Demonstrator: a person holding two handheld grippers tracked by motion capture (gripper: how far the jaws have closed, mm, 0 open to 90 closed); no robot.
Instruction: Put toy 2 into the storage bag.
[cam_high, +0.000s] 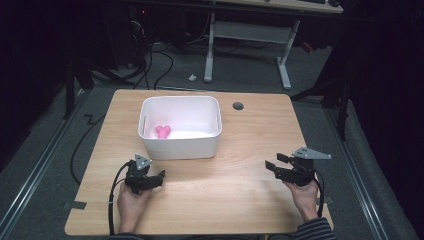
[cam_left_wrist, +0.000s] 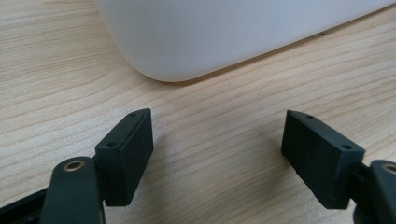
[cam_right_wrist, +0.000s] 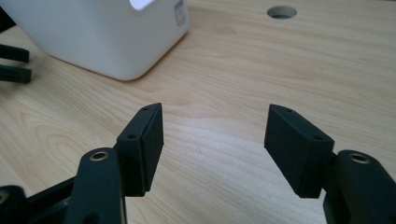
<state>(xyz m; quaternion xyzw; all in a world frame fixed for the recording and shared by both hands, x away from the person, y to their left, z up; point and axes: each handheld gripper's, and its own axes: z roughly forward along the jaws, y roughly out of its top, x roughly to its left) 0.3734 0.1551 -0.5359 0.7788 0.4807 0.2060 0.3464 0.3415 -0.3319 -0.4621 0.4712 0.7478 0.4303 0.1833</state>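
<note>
The left gripper (cam_high: 159, 176) rests low on the wooden table (cam_high: 230, 200) with its jaws spread wide and nothing between them, the rounded corner of the white bin (cam_left_wrist: 224, 42) standing just ahead of its fingertips, near but not touching. Inside that bin, beyond and above the left fingers, lies the pink toy (cam_high: 163, 131), on the bin's floor toward its left wall. The right gripper (cam_high: 273, 166) is likewise released and empty, well apart from the bin, which sits ahead and to the left of its fingers; this looks like a pause with both hands idle, and any pick would call for lifting the left gripper over the near rim and down onto the toy.
</note>
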